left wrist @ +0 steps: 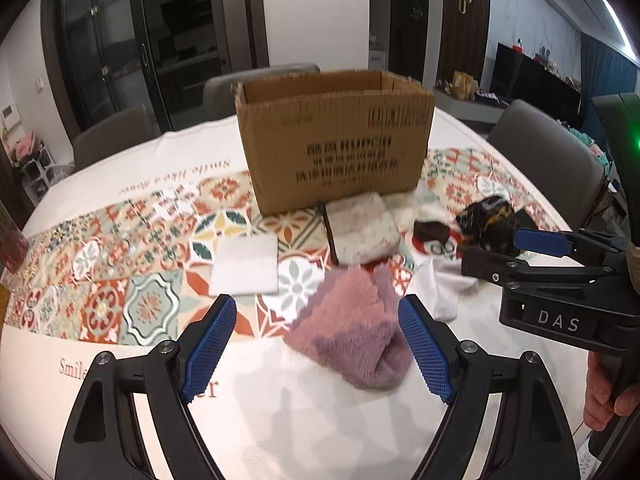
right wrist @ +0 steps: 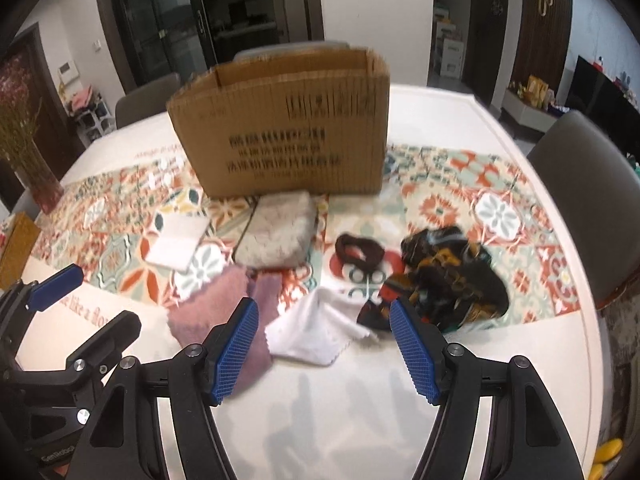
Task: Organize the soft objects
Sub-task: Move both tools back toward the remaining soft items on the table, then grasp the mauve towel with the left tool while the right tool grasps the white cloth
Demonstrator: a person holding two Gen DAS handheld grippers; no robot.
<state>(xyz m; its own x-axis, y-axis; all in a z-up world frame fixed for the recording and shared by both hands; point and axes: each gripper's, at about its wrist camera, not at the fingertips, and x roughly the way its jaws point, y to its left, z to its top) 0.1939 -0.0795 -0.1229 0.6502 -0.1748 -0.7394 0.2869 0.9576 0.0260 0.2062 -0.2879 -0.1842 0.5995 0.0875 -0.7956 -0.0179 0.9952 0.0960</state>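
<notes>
**Both grippers over the pile, nothing gripped yet**

Landmark: open cardboard box (left wrist: 336, 140), standing on the patterned tablecloth (left wrist: 120, 248).

- Left gripper (left wrist: 318, 346): fingers apart, empty. Framing the fuzzy pink-purple sock (left wrist: 352, 332), just in front of the box and nearest the table edge. No pad contact visible.
- Right gripper (right wrist: 324, 346): fingers apart, empty. Lined up on the white cloth (right wrist: 316, 332), in front of the box and slightly right.
- Also in front of the box: speckled grey-white fluffy pad (left wrist: 362, 228) almost touching the box wall; flat white folded square (left wrist: 246, 266) front-left; dark brown scrunchie (right wrist: 358, 250) front-right; dark patterned scarf (right wrist: 452, 280), bunched, further right.

Handling, judged from looks only:
- All light, limp, nothing fragile. Zero stiffness, so expect droop and trailing ends once lifted.
- Sock: thick pile, compresses, good grip. Pinch at mid-body, across the width, to keep both ends short.
- White cloth: thin, lying flat-ish. Pinch at a raised fold or the corner ridge; a flat pinch likely skids on the tablecloth or drags it along.
- Scarf: looks silky, probably slippery. Take deep into the bunch.
- Scrunchie: small, hook one side of the ring.
- Box rim sits high relative to the pile, so a clear lift is needed before dropping in.

Surface and room:
- Round white table (right wrist: 460, 364), cloth with tile print and script lettering; cloth itself could shift.
- Grey chairs behind and right of the box, glass doors behind it, vase with dried stems (right wrist: 24, 152) far left of the box.
- Frames motion-blurred; fine edges unclear.
</notes>
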